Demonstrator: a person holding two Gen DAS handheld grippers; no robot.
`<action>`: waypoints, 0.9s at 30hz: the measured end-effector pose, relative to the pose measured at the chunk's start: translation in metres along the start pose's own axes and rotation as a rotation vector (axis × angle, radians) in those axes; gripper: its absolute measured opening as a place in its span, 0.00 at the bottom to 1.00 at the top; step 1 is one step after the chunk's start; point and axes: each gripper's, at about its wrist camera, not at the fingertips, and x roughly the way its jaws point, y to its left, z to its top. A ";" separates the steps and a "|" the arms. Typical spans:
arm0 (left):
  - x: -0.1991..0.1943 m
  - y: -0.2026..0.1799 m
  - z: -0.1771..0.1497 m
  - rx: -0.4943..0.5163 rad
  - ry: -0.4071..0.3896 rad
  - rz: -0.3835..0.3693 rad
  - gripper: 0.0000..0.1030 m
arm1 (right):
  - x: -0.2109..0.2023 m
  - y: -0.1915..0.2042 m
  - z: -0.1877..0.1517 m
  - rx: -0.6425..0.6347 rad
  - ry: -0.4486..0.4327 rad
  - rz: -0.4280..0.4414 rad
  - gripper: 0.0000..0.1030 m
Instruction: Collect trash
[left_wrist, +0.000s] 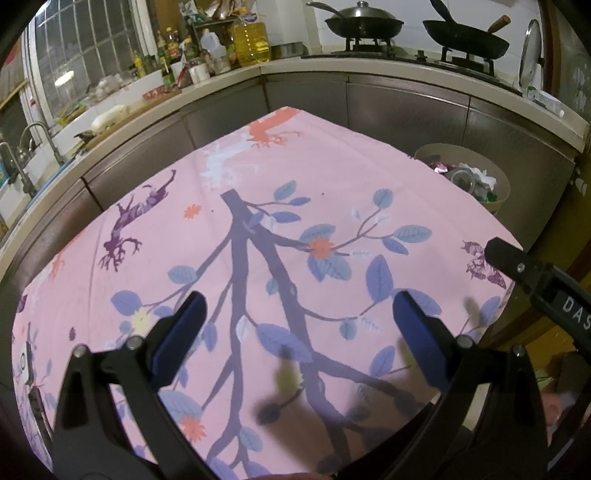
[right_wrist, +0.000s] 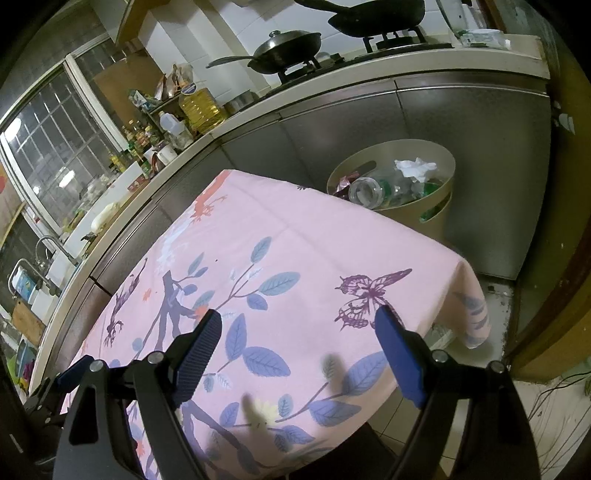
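A beige round trash bin stands on the floor past the table's far right corner, against the cabinets. It holds a clear bottle, crumpled white paper, a shiny wrapper and green scraps. The bin also shows in the left wrist view. My left gripper is open and empty above the pink floral tablecloth. My right gripper is open and empty above the tablecloth's right side. The right gripper's arm shows at the right edge of the left wrist view.
A kitchen counter wraps behind the table, with bottles, an oil jug, two woks on a stove and a sink at left. Steel cabinet doors stand behind the bin. Tiled floor lies right of the table.
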 end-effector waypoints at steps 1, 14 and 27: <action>0.001 0.000 0.000 0.000 0.005 0.001 0.94 | 0.000 0.000 0.000 -0.001 0.001 0.002 0.79; 0.002 0.003 -0.004 -0.006 0.012 0.006 0.94 | -0.003 0.001 0.004 -0.026 -0.010 0.019 0.79; 0.003 0.005 -0.005 -0.008 0.017 0.008 0.94 | -0.003 0.005 0.005 -0.050 -0.011 0.032 0.79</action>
